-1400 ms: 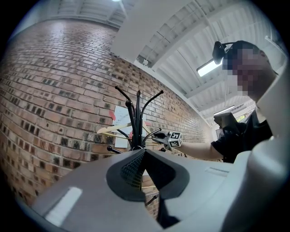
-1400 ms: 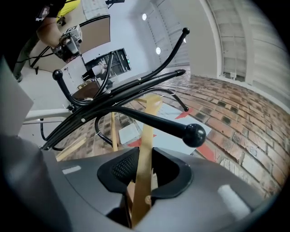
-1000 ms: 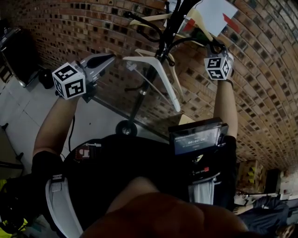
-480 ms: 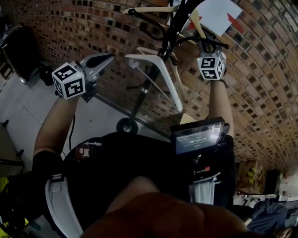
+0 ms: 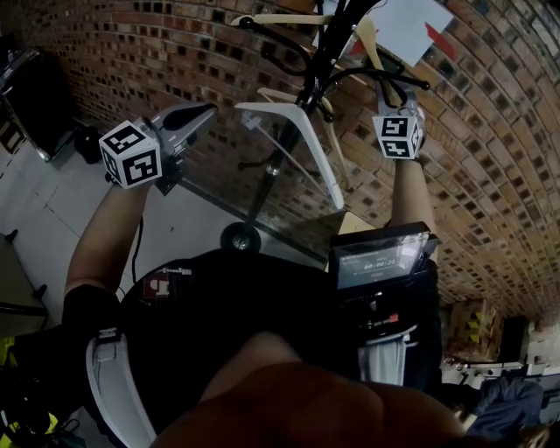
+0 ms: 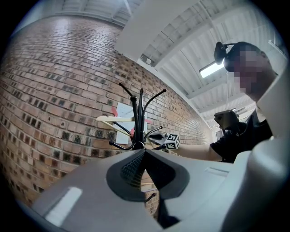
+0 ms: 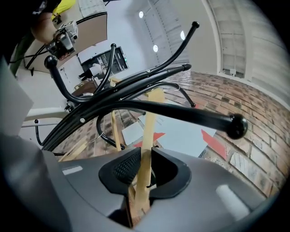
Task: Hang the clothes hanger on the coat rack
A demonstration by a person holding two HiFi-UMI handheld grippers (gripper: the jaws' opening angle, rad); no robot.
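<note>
The black coat rack (image 5: 317, 54) stands against the brick wall, with its curved arms spreading overhead in the right gripper view. A pale wooden hanger (image 7: 147, 136) runs up between the jaws of my right gripper (image 7: 144, 165), which have just been closing and now press on its bar. In the head view that right gripper (image 5: 391, 87) reaches in under the rack's arms, and the hanger (image 5: 282, 18) lies across the rack's top. My left gripper (image 5: 208, 108) is held off to the left, shut on nothing and pointing at the rack (image 6: 140, 118).
A white hanger (image 5: 304, 133) hangs lower on the rack. One rack arm ends in a ball (image 7: 236, 127) just above my right gripper. White paper with red marks (image 5: 408, 26) is stuck to the brick wall. The rack's wheeled base (image 5: 236, 238) stands on the floor below.
My right gripper has shifted a little left and down under the rack's arms with the wooden hanger, which now lies more level. My left gripper has stayed put.
</note>
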